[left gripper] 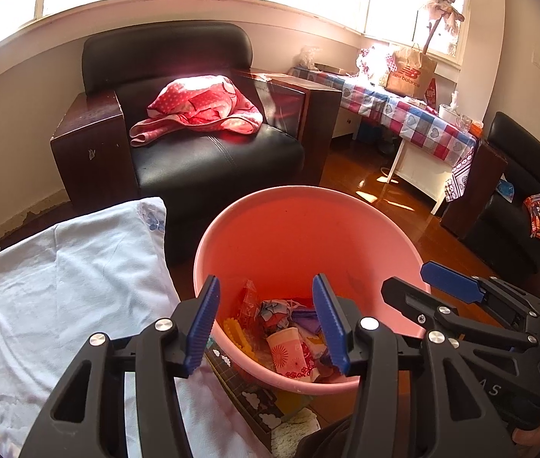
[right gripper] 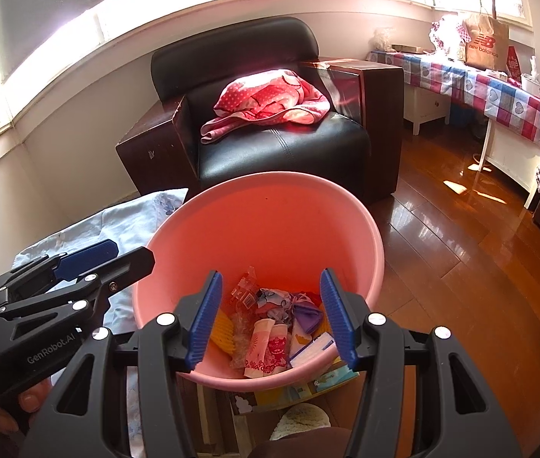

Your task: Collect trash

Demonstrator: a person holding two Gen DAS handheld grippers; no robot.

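Both pairs of tongs hang over the round pink plastic bucket [left gripper: 310, 236], pointing steeply down into it, so the collected trash lies straight below and ahead of them rather than off to either side. The left tongs [left gripper: 270, 324] stand wide with nothing between the blue ribbed pads, and the right tongs [right gripper: 270, 315] are also parted and empty. The pile of crumpled wrappers and packets [right gripper: 274, 328] rests on the bucket's floor, apart from every pad; a pink printed sachet [right gripper: 268, 355] lies with its long axis running roughly toward the cameras. The two tools sit side by side, the right one just beside the left, neither clearly nearer to the pile. Judging by this, the drop seems done, and the next piece of trash is not in view; the bucket stands beside a pale blue bedsheet [left gripper: 64, 286] on a wooden floor [right gripper: 460, 267].
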